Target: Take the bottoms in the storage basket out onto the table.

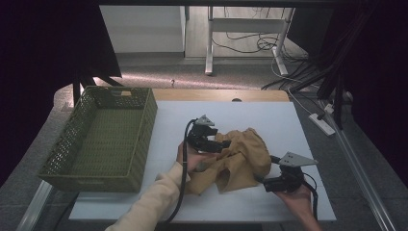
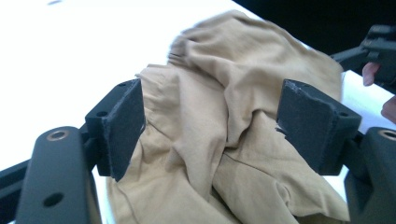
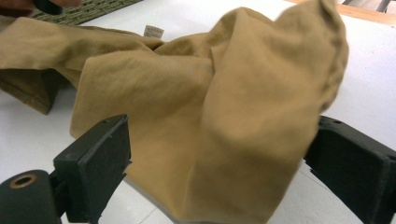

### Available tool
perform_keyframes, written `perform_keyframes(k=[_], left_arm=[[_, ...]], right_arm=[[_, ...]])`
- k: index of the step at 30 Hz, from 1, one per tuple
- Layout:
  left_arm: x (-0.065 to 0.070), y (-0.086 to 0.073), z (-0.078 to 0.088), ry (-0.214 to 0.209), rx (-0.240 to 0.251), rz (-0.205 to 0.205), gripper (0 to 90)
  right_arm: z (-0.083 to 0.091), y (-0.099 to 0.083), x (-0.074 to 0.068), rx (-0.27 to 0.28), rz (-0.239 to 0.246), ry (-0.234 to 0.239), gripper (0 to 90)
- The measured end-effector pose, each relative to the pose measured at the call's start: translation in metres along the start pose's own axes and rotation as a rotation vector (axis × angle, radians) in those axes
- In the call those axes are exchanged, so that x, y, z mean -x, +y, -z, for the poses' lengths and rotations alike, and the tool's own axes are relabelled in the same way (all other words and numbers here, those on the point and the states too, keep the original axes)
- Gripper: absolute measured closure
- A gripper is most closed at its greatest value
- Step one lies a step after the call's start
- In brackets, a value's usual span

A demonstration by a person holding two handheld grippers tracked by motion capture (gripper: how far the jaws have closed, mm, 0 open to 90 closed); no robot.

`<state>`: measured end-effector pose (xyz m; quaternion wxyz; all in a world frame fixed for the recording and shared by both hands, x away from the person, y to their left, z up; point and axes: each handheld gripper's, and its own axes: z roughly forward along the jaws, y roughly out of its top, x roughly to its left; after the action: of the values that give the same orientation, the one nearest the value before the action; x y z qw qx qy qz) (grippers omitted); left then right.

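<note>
Cloth [image 1: 243, 159] sits crumpled on the white counter [image 1: 269, 118], and we are right in the middle of handling it. It is a tan garment, bunched into a loose heap between our 2 hands, well apart from the green basket [image 1: 103, 137] at the left, which has nothing in it. Our left gripper [image 1: 208, 142] hovers over the near-left part of the heap; in the left gripper view its jaws stand wide, fabric below and between them, pads not pressing. Our right gripper [image 1: 269, 183] is at the heap's right edge; in the right gripper view a tall fold rises between wide jaws, and we cannot tell that either pad bites. So, by our reading, nothing is folded yet and nothing is in the basket: smoothing, folding and stowing all remain.
</note>
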<state>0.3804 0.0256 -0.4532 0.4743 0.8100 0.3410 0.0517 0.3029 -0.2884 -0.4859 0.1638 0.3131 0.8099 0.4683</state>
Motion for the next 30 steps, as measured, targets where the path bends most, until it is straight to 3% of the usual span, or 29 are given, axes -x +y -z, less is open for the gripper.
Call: perform_keyframes(k=[12, 30], left_arm=[[0.002, 0.001, 0.058, 0.022, 0.067, -0.022, 26.2], [0.001, -0.018, 0.107, 0.046, 0.074, -0.032, 26.5]], right_arm=[[0.003, 0.0, -0.002, 0.007, 0.001, -0.011, 7.8], [0.004, 0.0, -0.003, 0.006, 0.004, -0.011, 7.8]])
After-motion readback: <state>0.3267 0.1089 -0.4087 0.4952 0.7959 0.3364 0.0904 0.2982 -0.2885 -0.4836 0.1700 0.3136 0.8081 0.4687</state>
